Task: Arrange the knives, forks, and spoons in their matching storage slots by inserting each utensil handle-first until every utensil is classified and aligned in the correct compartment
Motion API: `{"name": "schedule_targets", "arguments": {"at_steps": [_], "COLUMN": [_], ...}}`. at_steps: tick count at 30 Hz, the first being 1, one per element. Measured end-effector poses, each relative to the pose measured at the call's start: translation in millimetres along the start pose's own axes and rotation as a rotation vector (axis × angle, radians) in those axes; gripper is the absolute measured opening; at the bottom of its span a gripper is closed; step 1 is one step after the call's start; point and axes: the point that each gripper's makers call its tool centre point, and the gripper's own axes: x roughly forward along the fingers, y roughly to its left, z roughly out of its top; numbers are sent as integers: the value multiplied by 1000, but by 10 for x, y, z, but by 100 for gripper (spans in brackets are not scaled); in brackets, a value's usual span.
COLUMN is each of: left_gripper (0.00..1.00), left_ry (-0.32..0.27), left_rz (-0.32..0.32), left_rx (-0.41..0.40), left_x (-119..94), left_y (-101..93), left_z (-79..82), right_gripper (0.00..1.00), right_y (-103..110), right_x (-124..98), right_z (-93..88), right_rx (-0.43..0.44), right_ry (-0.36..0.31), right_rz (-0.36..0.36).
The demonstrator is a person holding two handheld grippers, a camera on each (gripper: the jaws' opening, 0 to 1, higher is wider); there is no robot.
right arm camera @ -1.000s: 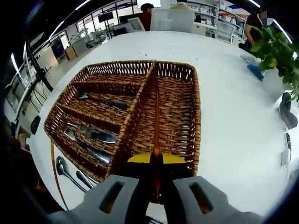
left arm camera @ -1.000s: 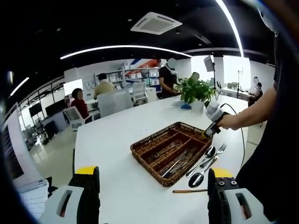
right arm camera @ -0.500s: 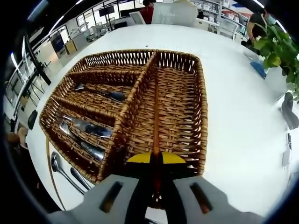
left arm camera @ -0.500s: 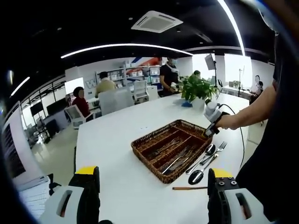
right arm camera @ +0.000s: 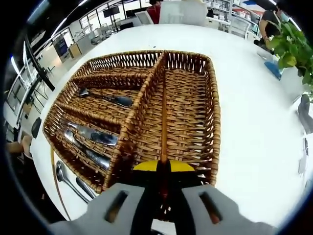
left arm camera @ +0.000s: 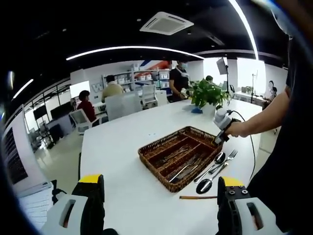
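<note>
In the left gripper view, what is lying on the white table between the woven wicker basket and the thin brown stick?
Two metal spoons and a fork lie between the wicker basket and the brown stick, in the left gripper view.

I am standing in an open-plan office: a long white surface (left arm camera: 122,147) runs ahead of me, people (left arm camera: 112,89) sit on office chairs (left arm camera: 78,121) at desks, shelving (left arm camera: 142,81) lines the far wall, and a ceiling air-conditioning unit (left arm camera: 166,23) hangs beside curved strip lights (left arm camera: 127,49).
</note>
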Motion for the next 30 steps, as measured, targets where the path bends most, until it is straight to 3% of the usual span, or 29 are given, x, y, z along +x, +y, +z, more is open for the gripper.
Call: {"name": "schedule_targets", "arguments": {"at_steps": [1, 3, 6, 10, 13, 16, 23, 25, 30], "left_gripper": [100, 100, 100, 100, 100, 100, 100, 100, 100], "left_ry": [0, -1, -4, -9, -9, -7, -12, -15, -20], "left_rz": [0, 2, 0, -7, -14, -23, -39, -48, -67], "left_rx": [0, 1, 2, 5, 7, 12, 23, 28, 40], "left_x": [-1, -4, 9, 44, 66, 87, 128, 158, 230], "left_y": [0, -1, -7, -14, -33, -67, -98, -142, -239], "left_z": [3, 12, 22, 51, 58, 72, 117, 141, 195], "right_gripper": [4, 5, 13, 18, 30, 33, 53, 60, 92], "right_y": [48, 8, -3, -8, -14, -28, -25, -22, -22], "right_x": [3, -23, -79, -256, -459, -620, -953, -1032, -1209], "right_z": [18, -1, 73, 336, 526, 610, 763, 790, 850], "right_rx": [-41, -57, -98, -90, -93, -108, -130, -132, -128], "right_ry": [-17, -12, -63, -193, -276, -309, -387, -401, -454], "right_rz": [35, 10, 11, 31, 41, 47, 65, 69, 70]}}
